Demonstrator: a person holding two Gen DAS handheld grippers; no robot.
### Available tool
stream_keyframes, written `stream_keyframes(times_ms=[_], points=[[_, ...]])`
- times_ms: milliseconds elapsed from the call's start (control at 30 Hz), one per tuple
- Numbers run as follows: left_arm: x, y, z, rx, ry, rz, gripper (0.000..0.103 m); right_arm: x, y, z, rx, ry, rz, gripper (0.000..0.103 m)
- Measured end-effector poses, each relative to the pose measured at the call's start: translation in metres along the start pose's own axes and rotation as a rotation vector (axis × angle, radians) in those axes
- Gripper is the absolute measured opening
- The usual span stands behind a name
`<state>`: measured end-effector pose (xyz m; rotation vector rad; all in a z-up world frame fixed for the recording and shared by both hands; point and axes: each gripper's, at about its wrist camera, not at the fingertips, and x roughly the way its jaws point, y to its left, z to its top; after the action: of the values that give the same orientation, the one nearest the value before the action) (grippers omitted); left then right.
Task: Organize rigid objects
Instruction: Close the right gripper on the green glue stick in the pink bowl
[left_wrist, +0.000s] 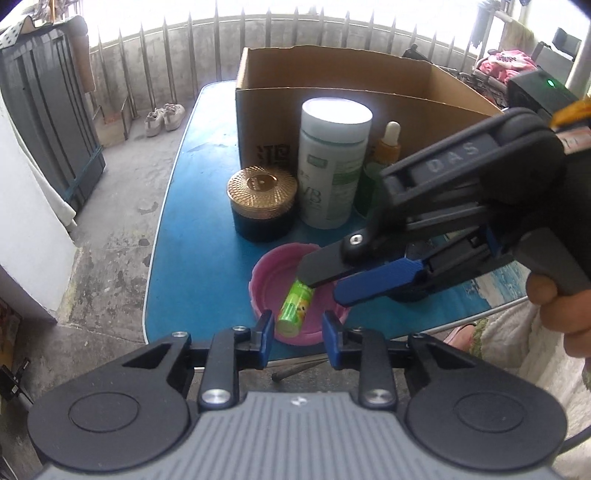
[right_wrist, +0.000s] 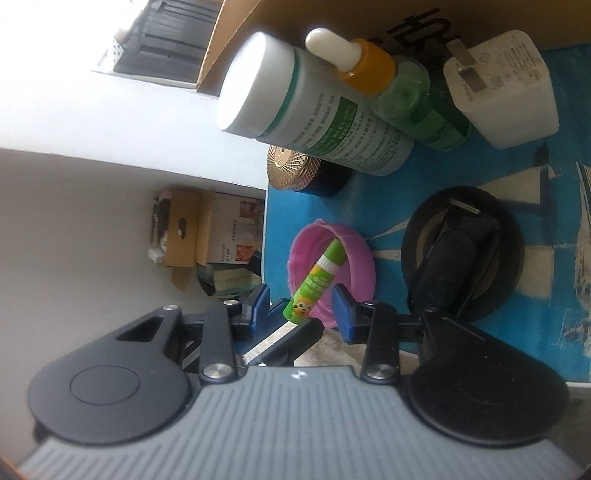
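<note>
- Green plastic glue stick (left_wrist: 295, 306): lies tilted in the shallow pink plastic lid (left_wrist: 266, 273), lower centre, on the blue counter (left_wrist: 192, 221).
- Judged light, stiff, slick; take it mid-barrel.
- Left gripper (left_wrist: 299, 332), right gripper (right_wrist: 301, 314): jaws straddle the stick, released.
- Only the right wrist view shows the white charger plug (right_wrist: 506, 92), upper right.

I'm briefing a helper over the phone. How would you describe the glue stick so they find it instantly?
Start at the cardboard box on the blue table. Nearer than the jars, by the table's front edge, lies a pink lid. The glue stick leans inside it: the only small bright-green tube with a cartoon label.
</note>
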<state>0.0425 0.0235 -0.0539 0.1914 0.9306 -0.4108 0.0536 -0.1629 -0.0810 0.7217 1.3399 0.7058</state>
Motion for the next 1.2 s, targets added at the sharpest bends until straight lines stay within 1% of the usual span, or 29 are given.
stream_keyframes(times_ms=[167, 200, 267, 333, 367, 567, 733, 833, 1033, 1200], points=[[0.003, 0.001, 0.003, -0.021, 0.008, -0.010, 0.029, 0.006, 0.006, 0.004, -0.023, 0.012, -0.052, 0.036], [0.003, 0.002, 0.003, -0.028, 0.006, -0.009, 0.028, 0.007, 0.006, 0.004, -0.022, 0.012, -0.060, 0.033], [0.004, 0.003, 0.003, -0.039, 0.008, -0.005, 0.020, 0.007, 0.006, 0.006, -0.017, 0.009, -0.077, 0.028], [0.004, 0.004, 0.004, -0.047, 0.006, -0.010, 0.019, 0.009, 0.005, 0.007, -0.012, 0.007, -0.089, 0.021], [0.004, 0.005, 0.005, -0.049, 0.004, -0.013, 0.019, 0.009, 0.004, 0.008, -0.006, 0.003, -0.095, 0.020], [0.001, -0.002, 0.002, -0.019, -0.008, -0.016, 0.016, 0.008, -0.004, 0.010, 0.039, -0.017, -0.073, 0.016], [0.004, -0.006, 0.004, 0.002, 0.004, -0.032, 0.017, 0.008, -0.010, 0.011, 0.082, -0.025, -0.050, 0.014], [0.007, -0.005, 0.008, -0.021, 0.020, -0.063, 0.021, 0.009, -0.010, 0.011, 0.086, -0.024, -0.047, 0.013], [0.013, -0.003, 0.012, -0.038, 0.027, -0.064, 0.026, 0.011, -0.008, 0.011, 0.078, -0.021, -0.054, 0.012], [0.017, 0.002, 0.012, -0.071, 0.044, -0.071, 0.025, 0.013, -0.005, 0.013, 0.066, -0.015, -0.054, 0.012]])
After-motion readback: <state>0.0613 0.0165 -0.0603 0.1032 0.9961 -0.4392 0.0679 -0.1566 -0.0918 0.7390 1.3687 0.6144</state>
